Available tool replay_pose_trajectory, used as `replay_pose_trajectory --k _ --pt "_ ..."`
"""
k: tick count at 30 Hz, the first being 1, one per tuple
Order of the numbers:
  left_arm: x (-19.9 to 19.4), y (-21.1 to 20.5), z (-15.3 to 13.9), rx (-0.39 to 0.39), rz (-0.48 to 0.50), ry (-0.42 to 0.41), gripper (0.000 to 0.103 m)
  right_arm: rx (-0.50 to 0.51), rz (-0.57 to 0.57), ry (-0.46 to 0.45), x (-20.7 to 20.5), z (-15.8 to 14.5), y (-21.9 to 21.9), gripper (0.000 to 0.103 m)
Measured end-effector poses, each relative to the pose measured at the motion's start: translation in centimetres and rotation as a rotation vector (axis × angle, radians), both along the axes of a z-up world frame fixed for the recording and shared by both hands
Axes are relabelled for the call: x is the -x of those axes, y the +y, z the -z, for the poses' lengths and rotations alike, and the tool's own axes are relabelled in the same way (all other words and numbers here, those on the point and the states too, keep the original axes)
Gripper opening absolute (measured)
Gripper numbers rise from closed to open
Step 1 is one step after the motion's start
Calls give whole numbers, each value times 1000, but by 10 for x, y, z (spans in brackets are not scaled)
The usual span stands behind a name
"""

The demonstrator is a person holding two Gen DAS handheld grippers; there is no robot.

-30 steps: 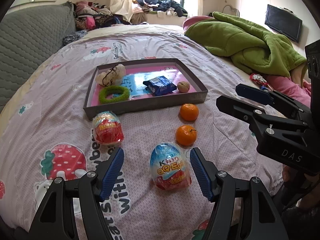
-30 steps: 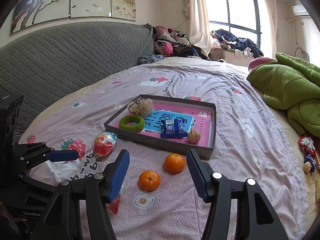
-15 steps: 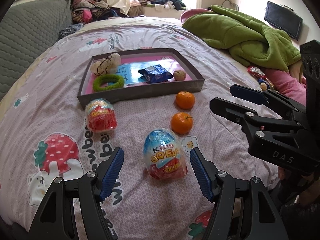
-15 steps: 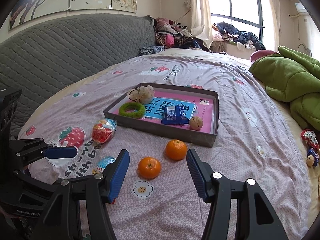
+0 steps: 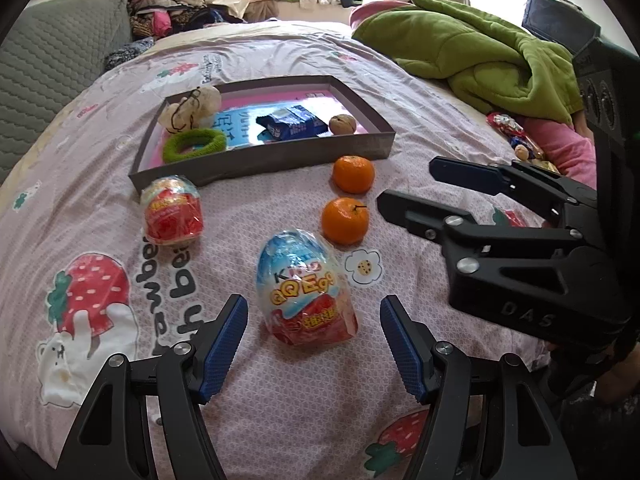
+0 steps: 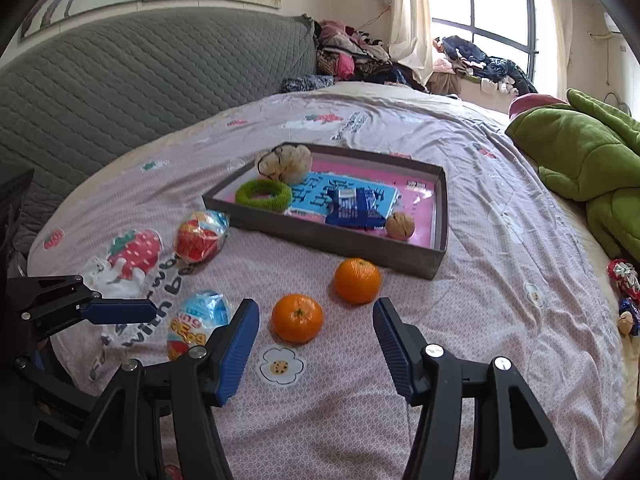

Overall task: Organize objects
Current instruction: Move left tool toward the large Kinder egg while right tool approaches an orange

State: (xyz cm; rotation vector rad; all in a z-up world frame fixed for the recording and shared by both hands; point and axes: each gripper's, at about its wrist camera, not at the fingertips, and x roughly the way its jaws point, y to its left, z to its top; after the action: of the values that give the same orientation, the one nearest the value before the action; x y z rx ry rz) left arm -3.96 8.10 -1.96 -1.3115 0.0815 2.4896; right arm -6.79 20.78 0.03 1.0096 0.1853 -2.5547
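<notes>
A blue and red wrapped toy egg [image 5: 306, 288] lies on the bed sheet between the tips of my open, empty left gripper [image 5: 312, 310]; it also shows in the right wrist view [image 6: 198, 322]. A red toy egg [image 5: 172, 210] [image 6: 200, 236] lies near the tray's front left corner. Two oranges [image 5: 345, 220] [image 5: 354, 168] lie in front of the tray. My right gripper [image 6: 316, 316] is open and empty, with the near orange [image 6: 297, 318] between its fingertips and the far orange [image 6: 357, 281] just beyond.
A dark shallow tray [image 5: 304, 156] [image 6: 438, 208] holds a plush toy [image 5: 190, 110], a green ring [image 5: 195, 144], a blue snack pack [image 5: 292, 122] and a walnut [image 5: 343, 124]. A green blanket [image 5: 480, 52] lies at the right. A grey headboard [image 6: 120, 76] stands at the left.
Both grippers have moved forward and lower toward the bed. The blue egg now sits closer between the left fingertips, and the near orange between the right fingertips. Nothing was grasped.
</notes>
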Motion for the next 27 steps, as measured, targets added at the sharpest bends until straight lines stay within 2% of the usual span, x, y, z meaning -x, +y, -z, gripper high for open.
replay_pose_trajectory --k 9,17,27 --pt "7 2 9 12 -27 -1 70 27 -14 -56 8 13 -1 59" --pt "13 -2 15 53 -67 5 70 17 -22 -68 12 19 -7 59" --pt "16 -16 22 40 -98 -16 70 5 -20 -93 19 32 -14 59"
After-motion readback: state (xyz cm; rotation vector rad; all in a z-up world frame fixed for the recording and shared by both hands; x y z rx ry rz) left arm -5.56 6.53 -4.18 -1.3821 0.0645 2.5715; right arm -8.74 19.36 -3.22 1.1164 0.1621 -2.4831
